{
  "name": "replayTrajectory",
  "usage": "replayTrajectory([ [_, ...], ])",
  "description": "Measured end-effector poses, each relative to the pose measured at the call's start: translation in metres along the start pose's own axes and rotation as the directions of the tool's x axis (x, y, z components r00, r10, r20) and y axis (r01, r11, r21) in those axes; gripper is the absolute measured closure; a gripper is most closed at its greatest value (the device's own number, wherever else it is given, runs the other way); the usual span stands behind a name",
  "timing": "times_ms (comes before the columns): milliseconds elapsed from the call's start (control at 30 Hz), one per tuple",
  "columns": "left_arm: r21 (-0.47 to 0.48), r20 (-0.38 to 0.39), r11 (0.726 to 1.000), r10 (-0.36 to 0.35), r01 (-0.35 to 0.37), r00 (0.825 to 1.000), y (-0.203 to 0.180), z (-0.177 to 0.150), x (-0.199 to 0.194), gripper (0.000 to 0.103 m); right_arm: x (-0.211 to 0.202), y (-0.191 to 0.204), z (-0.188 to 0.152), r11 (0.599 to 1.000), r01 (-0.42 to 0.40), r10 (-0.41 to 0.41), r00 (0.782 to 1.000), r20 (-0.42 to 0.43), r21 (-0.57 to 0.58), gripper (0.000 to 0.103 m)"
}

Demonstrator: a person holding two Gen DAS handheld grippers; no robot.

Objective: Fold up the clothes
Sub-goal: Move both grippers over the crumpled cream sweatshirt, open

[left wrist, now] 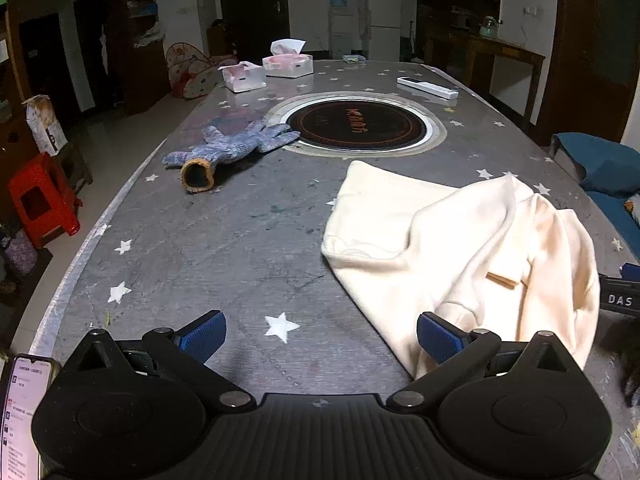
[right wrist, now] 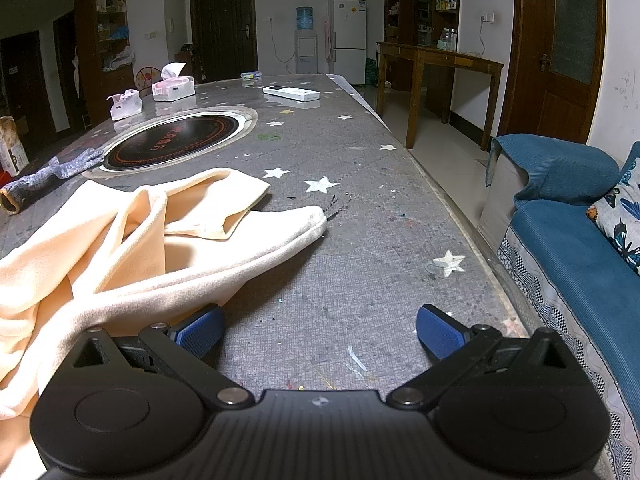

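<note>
Nearest, left gripper (left wrist: pixel 321 338) & right gripper (right wrist: pixel 320 334) both gape wide, holding nothing. Between them, cream soft-knit garment (left wrist: pixel 460 248) lies loosely doubled, rumpled, on grey star-print table (left wrist: pixel 224 240). Any fold: pinch matching edges, pull taut, lay flat w/o wrinkles.

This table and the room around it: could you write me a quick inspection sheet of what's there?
Surface: long grey star-patterned table with round black inset cooktop.
Job's things: cream fabric garment, partly folded, rumpled, at the near end.
Clutter: blue-grey knitted work glove; two white tissue boxes; white remote control.
Grippers: left gripper open, empty, one pad beside the garment edge; right gripper open, empty, over bare table.
Cables: nothing seen on the table.
Surroundings: blue sofa, white fridge, red plastic stool.
</note>
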State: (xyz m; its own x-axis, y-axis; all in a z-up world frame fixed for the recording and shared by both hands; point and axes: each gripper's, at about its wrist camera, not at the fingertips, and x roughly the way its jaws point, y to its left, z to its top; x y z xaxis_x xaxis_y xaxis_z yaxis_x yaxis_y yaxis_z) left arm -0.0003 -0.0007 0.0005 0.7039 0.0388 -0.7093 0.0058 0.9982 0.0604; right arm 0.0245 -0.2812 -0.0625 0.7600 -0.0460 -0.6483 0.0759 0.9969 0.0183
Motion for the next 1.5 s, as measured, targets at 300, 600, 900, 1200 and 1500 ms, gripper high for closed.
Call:
replayTrajectory([
  [300, -0.005, -0.004, 1.000, -0.024, 0.024, 1.000, -0.005, 0.002, -0.006, 0.000, -0.008, -0.002, -0.001, 1.000, -0.001, 0.001, 1.000, -0.001, 0.000, 0.000],
  [600, 0.011, 0.034, 0.999, -0.041, 0.041, 0.999, -0.010, 0.004, -0.017, 0.000, -0.042, -0.003, -0.004, 1.000, 0.007, -0.007, 1.000, 0.027, -0.003, 0.000],
  [900, 0.037, 0.063, 0.997, -0.067, 0.065, 0.996, -0.018, -0.001, -0.032, 0.000, -0.080, 0.001, -0.012, 1.000, 0.007, -0.005, 0.997, 0.071, -0.021, 0.000],
  [1200, 0.043, 0.069, 0.996, -0.078, 0.075, 0.995, -0.021, -0.007, -0.041, 0.000, -0.108, 0.009, -0.015, 0.999, -0.031, 0.033, 0.994, 0.107, -0.016, 0.000],
  [1500, 0.039, 0.057, 0.995, -0.092, 0.090, 0.994, -0.023, -0.016, -0.044, 0.000, -0.123, 0.020, -0.015, 0.999, -0.043, 0.047, 0.991, 0.126, -0.033, 0.000],
])
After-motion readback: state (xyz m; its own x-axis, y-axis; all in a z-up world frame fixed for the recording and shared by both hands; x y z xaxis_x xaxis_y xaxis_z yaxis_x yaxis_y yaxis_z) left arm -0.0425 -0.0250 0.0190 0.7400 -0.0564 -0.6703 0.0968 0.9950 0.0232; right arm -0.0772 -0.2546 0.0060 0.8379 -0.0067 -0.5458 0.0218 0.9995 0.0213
